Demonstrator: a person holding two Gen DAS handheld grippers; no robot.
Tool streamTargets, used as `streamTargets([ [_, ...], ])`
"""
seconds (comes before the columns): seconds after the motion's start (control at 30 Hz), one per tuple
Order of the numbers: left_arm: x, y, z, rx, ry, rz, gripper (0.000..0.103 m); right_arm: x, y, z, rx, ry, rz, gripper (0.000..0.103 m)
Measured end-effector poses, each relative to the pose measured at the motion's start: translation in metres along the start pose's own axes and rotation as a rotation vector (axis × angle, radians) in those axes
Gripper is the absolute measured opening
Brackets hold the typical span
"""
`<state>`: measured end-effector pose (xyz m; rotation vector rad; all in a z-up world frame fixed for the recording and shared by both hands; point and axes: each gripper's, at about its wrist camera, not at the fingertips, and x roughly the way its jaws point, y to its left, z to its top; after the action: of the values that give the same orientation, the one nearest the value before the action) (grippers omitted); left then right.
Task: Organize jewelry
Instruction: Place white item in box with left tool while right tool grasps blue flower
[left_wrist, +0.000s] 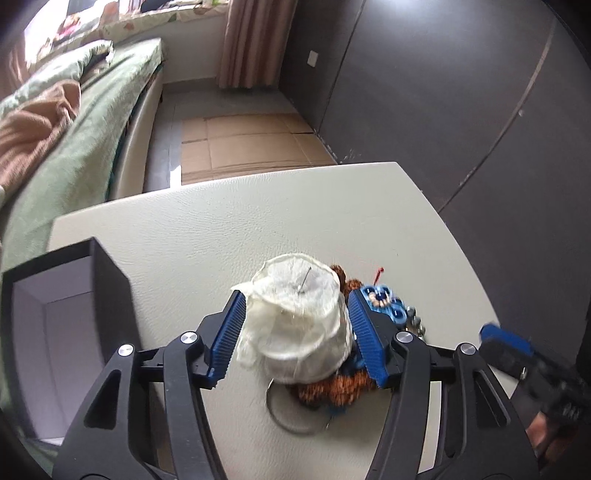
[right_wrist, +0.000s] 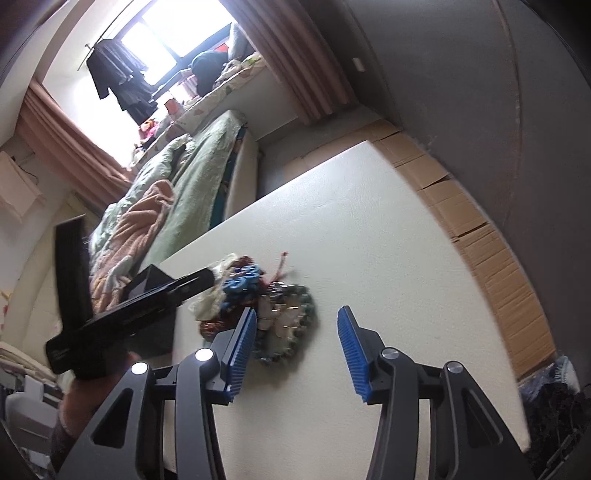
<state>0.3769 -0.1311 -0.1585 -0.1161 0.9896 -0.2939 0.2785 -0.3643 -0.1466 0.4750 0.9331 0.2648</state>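
A pile of jewelry lies on the cream table (left_wrist: 221, 221). In the left wrist view my left gripper (left_wrist: 295, 306) has its blue pads on both sides of a white organza pouch (left_wrist: 295, 314); they look pressed on it. Under the pouch lie a brown beaded bracelet (left_wrist: 332, 391), a blue flower piece (left_wrist: 384, 299) and a metal ring (left_wrist: 288, 417). In the right wrist view my right gripper (right_wrist: 297, 325) is open and empty, above a green beaded bracelet (right_wrist: 291, 328). The pouch (right_wrist: 210, 299) and blue piece (right_wrist: 243, 280) lie just beyond it.
An open black box (left_wrist: 74, 314) with a pale lining stands at the table's left. A bed with green bedding (left_wrist: 74, 147) lies beyond the table. Cardboard (left_wrist: 251, 144) covers the floor by a dark wardrobe (left_wrist: 443, 92). The table edge (right_wrist: 461, 277) runs along the right.
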Motion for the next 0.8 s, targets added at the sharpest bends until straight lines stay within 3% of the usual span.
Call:
streamTargets([
  [0.07, 0.002, 0.004, 0.003, -0.020, 0.004, -0.002, 0.012, 0.006, 0.003, 0.002, 0.000, 0.013, -0.004, 0.047],
  [0.13, -0.002, 0.008, 0.004, -0.039, -0.005, -0.007, 0.005, 0.011, 0.007, 0.005, -0.006, 0.019, -0.006, 0.049],
  [0.2, -0.010, 0.011, 0.005, -0.045, -0.026, -0.012, 0.003, 0.014, 0.014, 0.011, -0.021, 0.010, -0.002, 0.064],
  [0.27, -0.020, 0.014, 0.006, -0.049, -0.050, -0.030, 0.003, 0.018, 0.020, 0.015, -0.034, 0.005, -0.002, 0.070],
  [0.53, -0.077, 0.027, 0.008, -0.008, -0.139, -0.081, 0.003, 0.045, 0.048, 0.023, -0.103, 0.047, -0.035, 0.070],
  [0.73, -0.114, 0.051, 0.007, -0.019, -0.181, -0.112, 0.003, 0.065, 0.064, 0.023, -0.145, 0.084, -0.102, 0.062],
  [0.8, -0.125, 0.060, 0.006, -0.035, -0.200, -0.127, 0.003, 0.073, 0.067, 0.023, -0.158, 0.100, -0.146, 0.045],
])
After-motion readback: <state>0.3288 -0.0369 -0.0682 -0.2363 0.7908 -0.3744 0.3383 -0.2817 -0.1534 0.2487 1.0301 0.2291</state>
